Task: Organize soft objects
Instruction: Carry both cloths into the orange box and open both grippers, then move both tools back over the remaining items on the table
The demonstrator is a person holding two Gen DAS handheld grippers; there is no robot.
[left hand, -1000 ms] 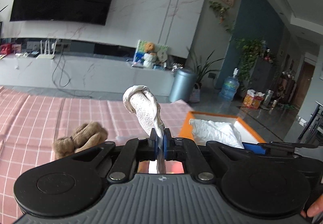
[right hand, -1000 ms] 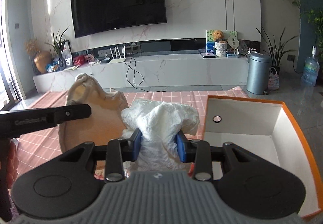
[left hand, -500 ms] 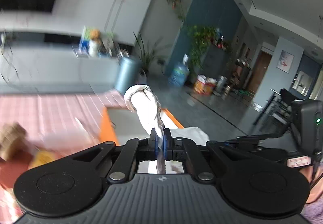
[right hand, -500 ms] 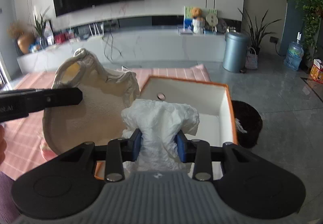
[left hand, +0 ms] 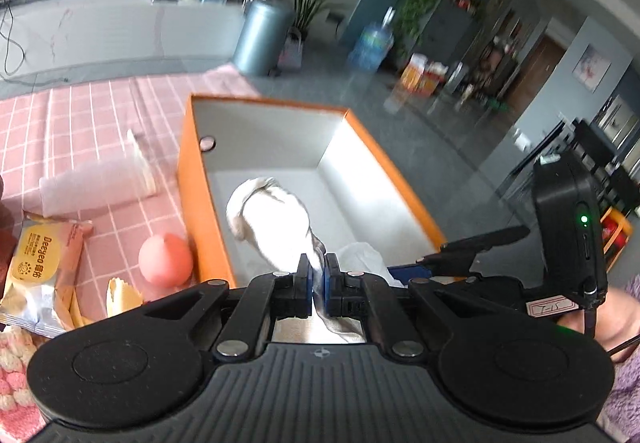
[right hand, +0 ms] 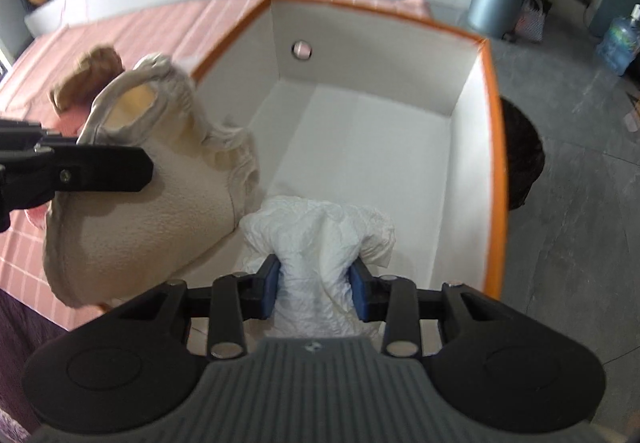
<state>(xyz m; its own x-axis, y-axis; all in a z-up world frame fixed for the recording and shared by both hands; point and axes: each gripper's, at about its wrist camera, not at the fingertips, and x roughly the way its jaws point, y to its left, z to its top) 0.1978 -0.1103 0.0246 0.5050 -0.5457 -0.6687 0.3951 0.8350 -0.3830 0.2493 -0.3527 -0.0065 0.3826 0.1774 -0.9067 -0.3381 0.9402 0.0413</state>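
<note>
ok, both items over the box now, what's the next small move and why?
Probably lower both a little, then release. The left hand-held gripper pinches the cream fabric piece and the right hand-held gripper clamps the white crumpled wad, both above the orange box.

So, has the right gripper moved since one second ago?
Yes. The right gripper, gripping the white crumpled bundle, has come forward and tipped down over the orange box.
</note>
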